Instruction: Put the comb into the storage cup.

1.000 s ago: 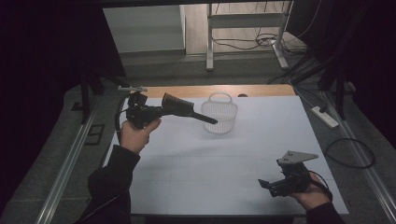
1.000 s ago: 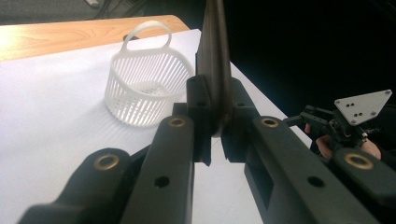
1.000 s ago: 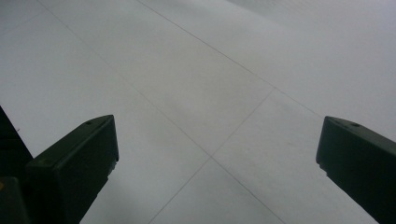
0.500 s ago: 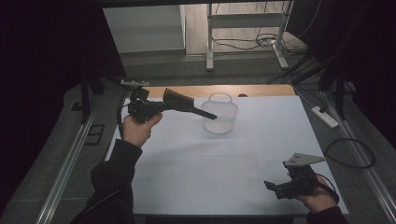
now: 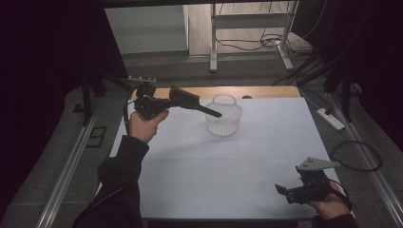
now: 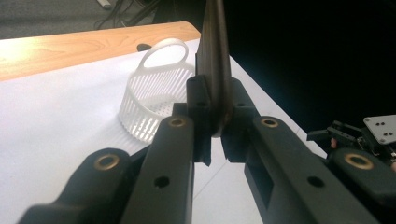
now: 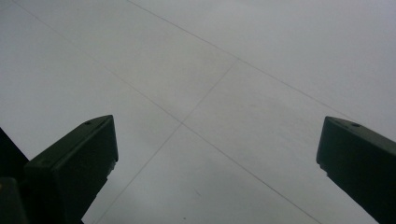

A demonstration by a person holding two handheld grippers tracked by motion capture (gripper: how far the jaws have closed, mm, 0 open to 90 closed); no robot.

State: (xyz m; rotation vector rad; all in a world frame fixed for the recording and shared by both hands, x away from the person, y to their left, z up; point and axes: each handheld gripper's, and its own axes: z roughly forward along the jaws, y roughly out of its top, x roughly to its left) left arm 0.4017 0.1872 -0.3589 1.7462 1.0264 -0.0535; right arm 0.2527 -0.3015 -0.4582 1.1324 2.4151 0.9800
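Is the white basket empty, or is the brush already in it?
Empty. The white basket stands upright with a bare perforated floor in the left gripper view; the brush is clamped in the left hand-held gripper, beside it.

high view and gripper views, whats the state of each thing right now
left gripper: shut on the brush, held up off the table
brush: clamped by its head, handle pointing toward the basket
basket: upright on the white table, empty, handle raised
right gripper: open, nothing between its jaws, low near the table's front edge
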